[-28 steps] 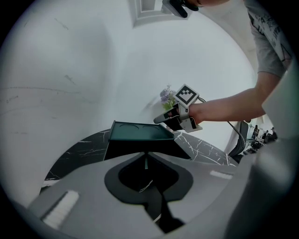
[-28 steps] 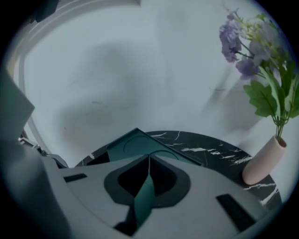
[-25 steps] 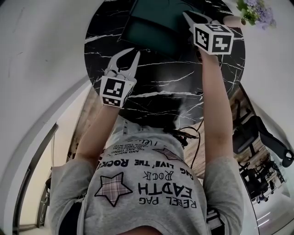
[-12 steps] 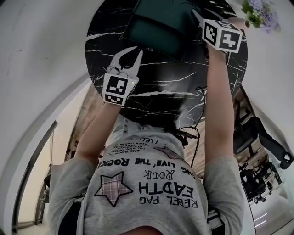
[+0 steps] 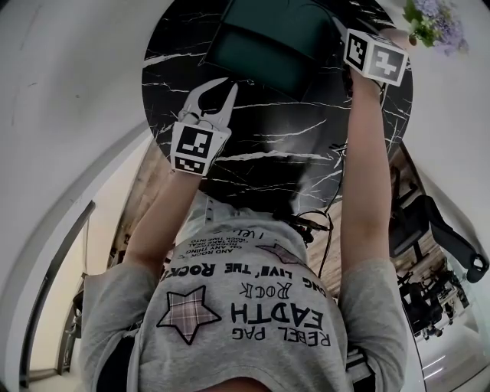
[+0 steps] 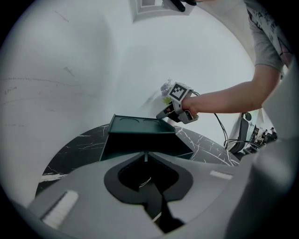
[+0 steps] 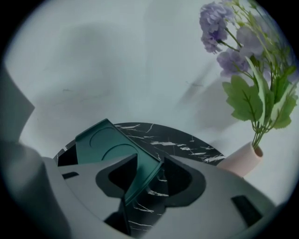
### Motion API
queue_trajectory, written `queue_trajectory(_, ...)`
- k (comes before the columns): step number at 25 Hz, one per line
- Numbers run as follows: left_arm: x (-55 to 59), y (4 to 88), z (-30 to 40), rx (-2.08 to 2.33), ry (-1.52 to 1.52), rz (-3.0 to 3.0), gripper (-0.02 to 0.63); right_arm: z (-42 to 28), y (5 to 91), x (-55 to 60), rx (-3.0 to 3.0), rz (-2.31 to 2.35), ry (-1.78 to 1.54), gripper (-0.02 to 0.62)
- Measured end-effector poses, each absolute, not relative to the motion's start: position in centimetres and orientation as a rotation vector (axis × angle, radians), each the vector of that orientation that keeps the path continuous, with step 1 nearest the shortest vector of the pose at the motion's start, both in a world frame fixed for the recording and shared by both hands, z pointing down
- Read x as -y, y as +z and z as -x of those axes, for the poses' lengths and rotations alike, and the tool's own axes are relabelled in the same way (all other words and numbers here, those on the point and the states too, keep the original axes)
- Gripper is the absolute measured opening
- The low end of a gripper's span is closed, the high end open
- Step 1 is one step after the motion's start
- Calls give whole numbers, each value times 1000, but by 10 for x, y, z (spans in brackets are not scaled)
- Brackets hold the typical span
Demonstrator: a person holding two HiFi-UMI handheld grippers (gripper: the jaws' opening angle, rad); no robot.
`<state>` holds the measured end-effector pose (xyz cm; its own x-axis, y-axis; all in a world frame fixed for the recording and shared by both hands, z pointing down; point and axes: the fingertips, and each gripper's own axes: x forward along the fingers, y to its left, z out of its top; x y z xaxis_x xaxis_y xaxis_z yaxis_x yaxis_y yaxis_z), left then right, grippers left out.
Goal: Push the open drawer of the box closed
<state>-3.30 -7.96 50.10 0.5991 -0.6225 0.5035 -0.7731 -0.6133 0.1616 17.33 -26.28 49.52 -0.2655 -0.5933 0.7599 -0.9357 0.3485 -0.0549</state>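
The dark green box (image 5: 279, 15) is sitting at 12 o'clock on the table (image 5: 268, 153), its drawer (image 5: 256, 65) seemingly projecting toward 6. The right tool (image 7: 149, 159), jaws apart, is straddling the box's 3 o'clock edge, likely bracing it; the left tool (image 6: 146, 158), jaws together, is hovering ready to push.

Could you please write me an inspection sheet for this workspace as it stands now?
Surface: round black marble table, bare in the middle.
Job's things: dark green box at the far edge; drawer state unclear.
Clutter: pink vase of purple flowers right of the box.
Grippers: left gripper shut, empty, short of the box; right gripper open, box's edge between its jaws.
Cables: black cable trailing from the right gripper.
Surroundings: white wall; office chair on the floor.
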Motion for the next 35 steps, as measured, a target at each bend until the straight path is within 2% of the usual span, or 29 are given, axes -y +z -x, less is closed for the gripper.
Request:
queue_trajectory(11, 75, 513, 31, 1105, 577, -2427, 9, -182, 512, 263, 1993, -1371, 859, 153)
queue_trajectory(23, 68, 537, 15, 1031, 644, -2400, 9, -183, 511, 263, 2003, -1392, 880, 153)
queue_trajectory(35, 65, 564, -4, 968, 734, -2344, 86, -182, 510, 262, 2004, -1405, 847, 153)
